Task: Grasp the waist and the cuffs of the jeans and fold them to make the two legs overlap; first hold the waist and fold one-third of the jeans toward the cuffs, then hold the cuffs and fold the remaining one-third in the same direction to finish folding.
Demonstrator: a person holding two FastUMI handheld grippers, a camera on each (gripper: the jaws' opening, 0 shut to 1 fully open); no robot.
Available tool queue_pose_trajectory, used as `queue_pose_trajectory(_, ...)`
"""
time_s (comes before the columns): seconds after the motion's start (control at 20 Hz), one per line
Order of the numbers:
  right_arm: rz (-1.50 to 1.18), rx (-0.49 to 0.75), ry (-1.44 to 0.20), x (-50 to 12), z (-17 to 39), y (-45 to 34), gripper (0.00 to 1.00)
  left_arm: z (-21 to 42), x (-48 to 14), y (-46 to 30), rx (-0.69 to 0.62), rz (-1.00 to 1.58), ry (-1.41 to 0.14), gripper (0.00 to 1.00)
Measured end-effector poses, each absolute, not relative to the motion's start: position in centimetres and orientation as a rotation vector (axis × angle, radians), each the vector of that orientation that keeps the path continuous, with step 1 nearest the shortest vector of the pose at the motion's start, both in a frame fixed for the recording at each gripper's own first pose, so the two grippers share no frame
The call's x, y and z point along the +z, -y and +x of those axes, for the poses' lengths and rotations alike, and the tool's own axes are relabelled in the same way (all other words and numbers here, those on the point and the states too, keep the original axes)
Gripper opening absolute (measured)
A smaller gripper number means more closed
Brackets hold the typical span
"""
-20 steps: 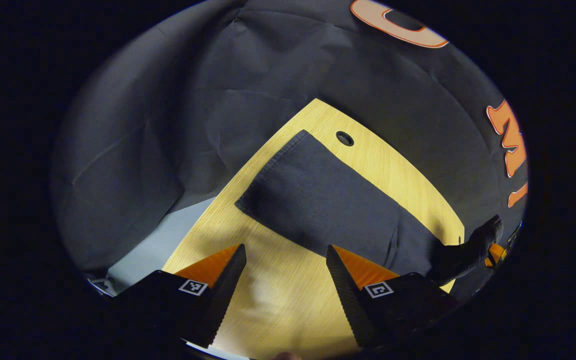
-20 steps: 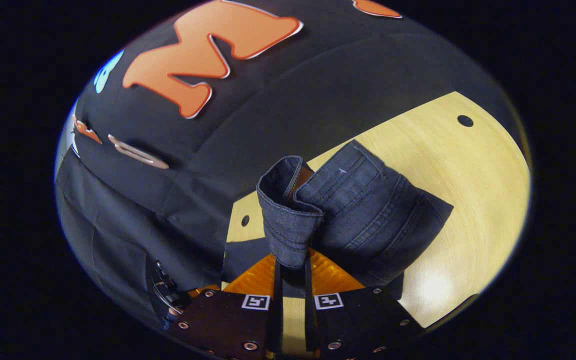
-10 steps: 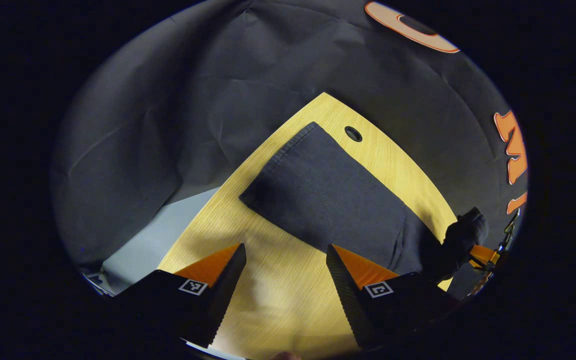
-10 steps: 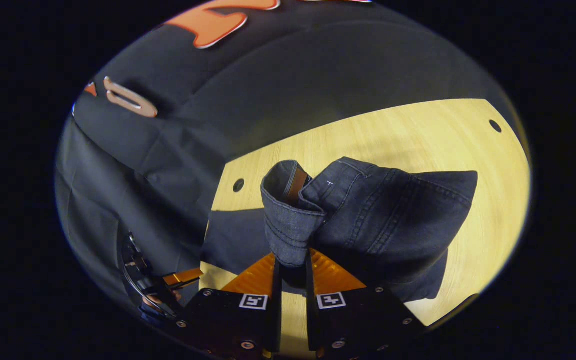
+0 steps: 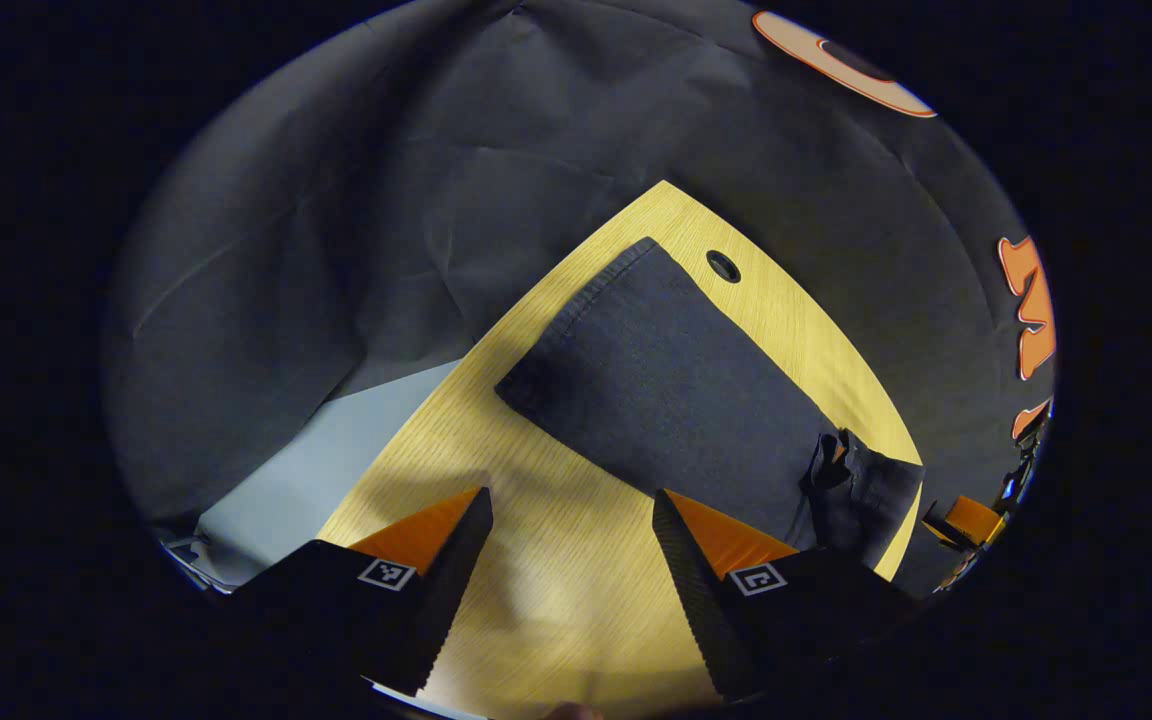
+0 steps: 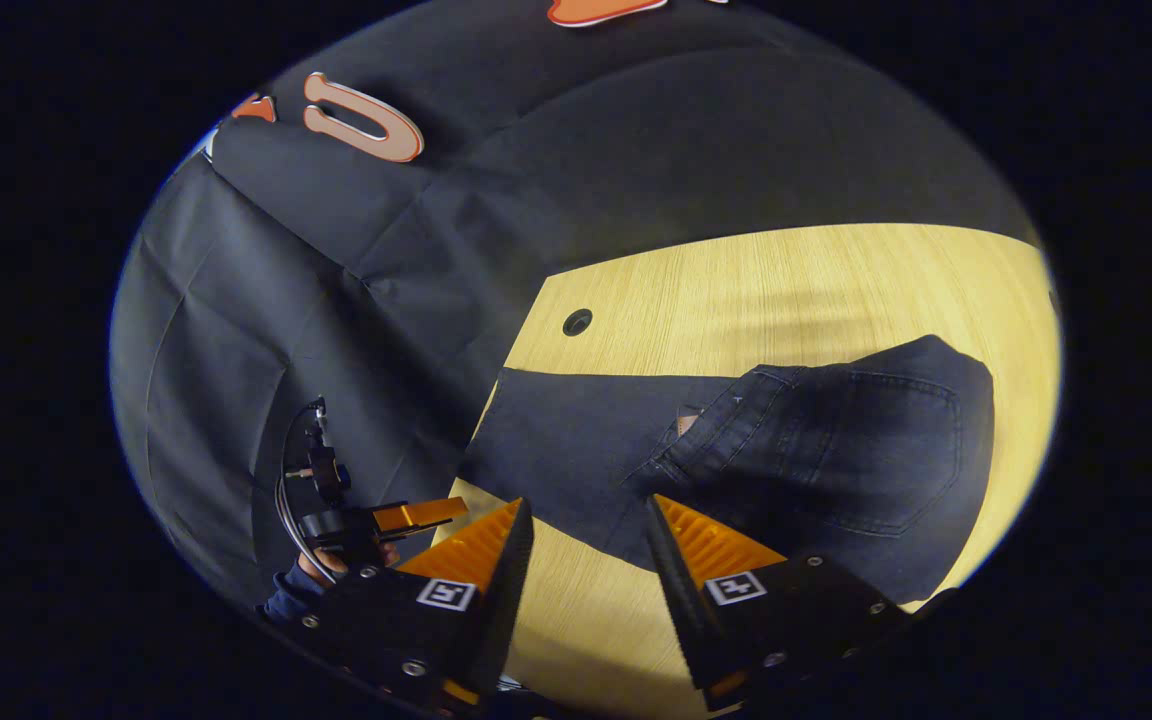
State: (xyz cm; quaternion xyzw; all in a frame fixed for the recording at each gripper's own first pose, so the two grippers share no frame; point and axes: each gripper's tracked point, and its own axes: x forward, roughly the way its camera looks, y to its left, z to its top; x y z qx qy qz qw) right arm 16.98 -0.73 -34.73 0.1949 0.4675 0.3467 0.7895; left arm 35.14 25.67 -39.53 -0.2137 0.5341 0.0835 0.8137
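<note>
Dark blue jeans (image 5: pixel 666 400) lie lengthwise on the wooden table (image 5: pixel 556 600), legs overlapped, the cuff end (image 5: pixel 586 300) at the far end near a hole. The waist part (image 6: pixel 836 450), its back pocket facing up, is folded over onto the legs and rests there. My right gripper (image 6: pixel 586 500) is open just in front of that fold, with nothing between its fingers. My left gripper (image 5: pixel 569 495) is open over bare table, short of the jeans' near edge. The left gripper (image 6: pixel 406 517) also appears low on the left in the right gripper view, held by a hand (image 6: pixel 311 575).
A round hole (image 5: pixel 723 267) pierces the table just beyond the cuffs; the same hole (image 6: pixel 577 321) sits near the table's edge in the right gripper view. Grey floor (image 5: pixel 306 470) lies beyond the table's left edge. Black cloth walls close in the booth.
My right gripper let go of the waist and opened. The waist dropped flat onto the legs. My left gripper stayed open and barely moved.
</note>
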Motion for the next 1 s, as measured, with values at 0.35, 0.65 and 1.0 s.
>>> queue_pose_trajectory(0.35,0.376,0.617,-0.910,-32.1,18.2,8.3,0.97,35.0,-38.2,-24.6,0.261,-0.600,-1.215,0.97)
queue_pose_trajectory(0.65,0.422,0.485,-0.835,-30.7,18.3,14.8,0.97,36.9,-38.8,-25.9,0.429,-0.541,-1.322,0.97)
queue_pose_trajectory(1.0,0.506,0.356,-0.797,-30.3,16.6,21.2,0.98,38.8,-39.7,-26.6,0.562,-0.344,-1.495,0.96)
